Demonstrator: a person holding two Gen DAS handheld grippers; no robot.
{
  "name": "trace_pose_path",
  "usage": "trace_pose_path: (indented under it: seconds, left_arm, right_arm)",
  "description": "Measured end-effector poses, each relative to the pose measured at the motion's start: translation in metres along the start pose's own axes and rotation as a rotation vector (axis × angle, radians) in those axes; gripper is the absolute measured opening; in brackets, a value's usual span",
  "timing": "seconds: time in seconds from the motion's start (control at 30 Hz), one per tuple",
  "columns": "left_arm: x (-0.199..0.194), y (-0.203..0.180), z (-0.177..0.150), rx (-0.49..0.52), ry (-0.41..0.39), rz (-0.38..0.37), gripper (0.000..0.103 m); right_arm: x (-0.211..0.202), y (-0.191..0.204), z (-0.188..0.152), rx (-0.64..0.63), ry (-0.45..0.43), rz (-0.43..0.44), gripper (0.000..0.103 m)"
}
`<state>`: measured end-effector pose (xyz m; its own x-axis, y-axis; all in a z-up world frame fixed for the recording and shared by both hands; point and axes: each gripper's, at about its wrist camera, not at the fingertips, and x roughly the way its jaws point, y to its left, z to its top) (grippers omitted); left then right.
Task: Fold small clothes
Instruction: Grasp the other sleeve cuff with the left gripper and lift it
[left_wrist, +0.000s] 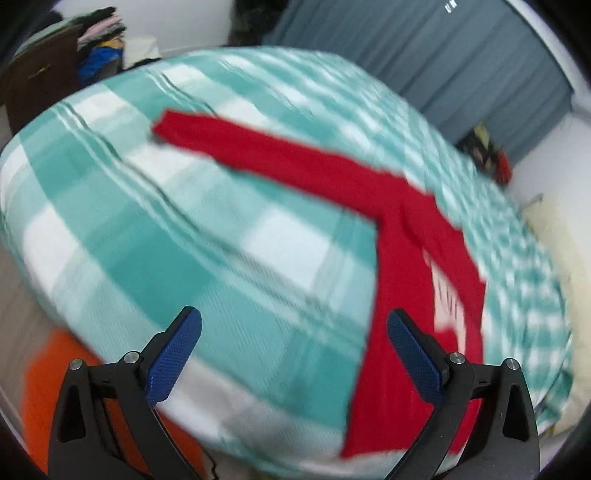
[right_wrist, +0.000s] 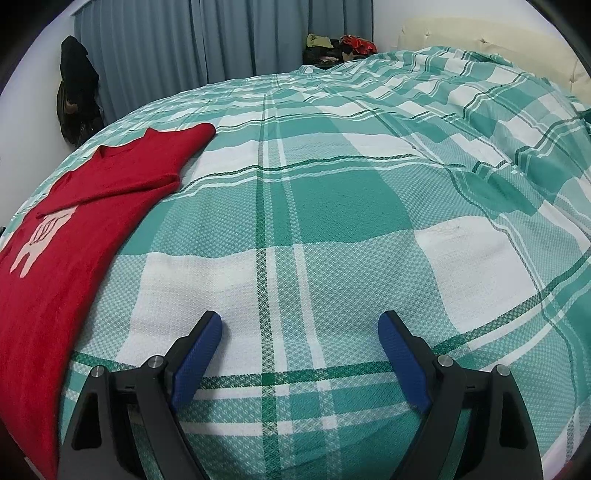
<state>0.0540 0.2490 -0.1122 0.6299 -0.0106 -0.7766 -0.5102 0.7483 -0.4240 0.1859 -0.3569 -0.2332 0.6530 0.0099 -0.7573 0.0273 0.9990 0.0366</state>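
Bedroom setup here: a bed with a teal and white checked bedspread (right_wrist: 332, 229), grey-blue curtains (right_wrist: 166, 40) along the far wall, and a cream headboard (right_wrist: 491, 40) at the right in the right wrist view.

The right gripper (right_wrist: 300, 325) has its blue pads spread wide with nothing between them, just bare bedspread underneath. Out to its left lies the red sweater (right_wrist: 55, 251), flat on the bedspread, with one sleeve folded across the chest and a pale pink design showing on the front.

The left gripper (left_wrist: 294, 321) is also spread wide and empty. Its view is pretty blurry, but the red sweater (left_wrist: 399, 295) sits right in front of the right-hand finger, and its other sleeve (left_wrist: 258, 147) stretches out straight across the bedspread (left_wrist: 166, 221).

Further out there's a heap of clothes (right_wrist: 338, 46) by the curtains, a dark garment (right_wrist: 75, 88) hanging at the wall, and something orange (left_wrist: 48, 391) beside the bed.
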Motion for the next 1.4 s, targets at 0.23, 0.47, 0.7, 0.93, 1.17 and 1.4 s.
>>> trace_pose_path:
  seconds: [0.23, 0.47, 0.7, 0.93, 1.17, 1.4]
  left_arm:
    - [0.051, 0.089, 0.080, -0.282, -0.015, -0.006, 0.079]
    - [0.111, 0.114, 0.114, -0.456, -0.009, -0.029, 0.081]
    - [0.129, 0.102, 0.145, -0.350, -0.028, 0.087, 0.002]
    - [0.068, -0.067, 0.191, 0.115, -0.183, 0.026, 0.003]
    - [0.037, -0.306, 0.126, 0.626, -0.209, -0.241, 0.003]
    - [0.131, -0.392, -0.027, 0.915, 0.048, -0.209, 0.063]
  right_arm:
    - [0.000, 0.001, 0.000, -0.004, -0.001, -0.007, 0.086]
    - [0.000, 0.002, 0.000, -0.011, -0.001, -0.023, 0.087]
    - [0.001, 0.003, 0.000, -0.010, -0.010, -0.032, 0.088]
    - [0.002, 0.003, 0.000, -0.007, -0.010, -0.030, 0.089]
    - [0.002, 0.003, 0.001, -0.004, -0.006, -0.025, 0.089]
    - [0.002, 0.002, 0.002, -0.001, 0.002, -0.019, 0.089]
